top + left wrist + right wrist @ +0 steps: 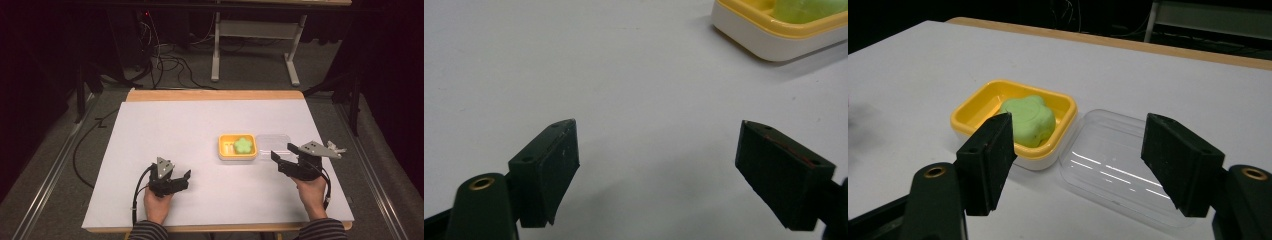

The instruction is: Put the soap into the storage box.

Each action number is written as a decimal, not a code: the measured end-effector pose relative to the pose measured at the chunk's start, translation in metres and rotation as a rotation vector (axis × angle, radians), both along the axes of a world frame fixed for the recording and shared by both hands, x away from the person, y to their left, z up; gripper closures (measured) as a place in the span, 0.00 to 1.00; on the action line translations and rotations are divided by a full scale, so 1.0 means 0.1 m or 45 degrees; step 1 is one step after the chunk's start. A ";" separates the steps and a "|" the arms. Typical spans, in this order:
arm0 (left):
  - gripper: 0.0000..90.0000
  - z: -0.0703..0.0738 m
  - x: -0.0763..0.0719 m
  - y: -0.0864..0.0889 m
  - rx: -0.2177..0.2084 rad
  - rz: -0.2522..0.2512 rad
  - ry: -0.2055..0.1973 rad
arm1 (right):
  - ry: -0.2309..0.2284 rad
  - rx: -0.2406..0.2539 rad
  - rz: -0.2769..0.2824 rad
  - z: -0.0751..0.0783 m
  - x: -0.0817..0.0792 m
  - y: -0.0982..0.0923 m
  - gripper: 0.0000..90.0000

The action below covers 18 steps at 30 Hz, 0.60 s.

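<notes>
Tongs in both hands stand spread apart and grip nothing. Right tongs (283,153) hover just near of the clear lid (274,142), which lies flat on the white bench (165,130) touching the right side of the yellow tray (238,147). That placing looks deliberate: the lid sits right beside the tray it belongs to, so a short lift and a shift to the left should bring it over the opening. In the right gripper view the jaws frame the clear lid (1118,167) and the near right corner of the yellow tray (1013,120), which suggests the right hand is lining up on the lid's rim.

Inside the tray rests a green flower-shaped piece (244,145), soft-looking and rounded, filling the right part; a small pale item lies to its left, too small to tell. The piece rises a little above the rim in the right gripper view (1029,120), so the lid would need to come down level.

Left tongs (181,176) wait low over bare bench at the near left, well apart from the tray, likely held back until needed to steady it. The left gripper view catches the tray's corner (769,37) at its far right.
</notes>
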State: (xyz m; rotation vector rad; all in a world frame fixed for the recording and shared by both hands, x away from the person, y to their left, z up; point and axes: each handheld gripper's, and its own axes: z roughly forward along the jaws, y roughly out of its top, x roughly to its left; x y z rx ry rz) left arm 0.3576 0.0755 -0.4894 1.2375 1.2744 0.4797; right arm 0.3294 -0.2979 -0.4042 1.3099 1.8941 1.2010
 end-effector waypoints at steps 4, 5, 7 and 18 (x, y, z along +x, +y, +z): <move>0.20 0.00 0.00 0.00 -0.002 0.000 0.002 | 0.001 0.000 0.005 -0.01 -0.04 0.00 0.33; 0.20 0.00 0.00 0.00 0.003 0.000 0.000 | -0.001 0.002 0.006 -0.02 -0.04 0.00 0.33; 0.20 0.00 0.00 0.00 0.002 -0.001 0.001 | -0.002 0.004 0.007 -0.03 -0.06 0.00 0.33; 0.20 0.00 0.00 0.00 0.002 0.005 0.004 | 0.003 0.028 0.000 -0.09 -0.14 -0.04 0.33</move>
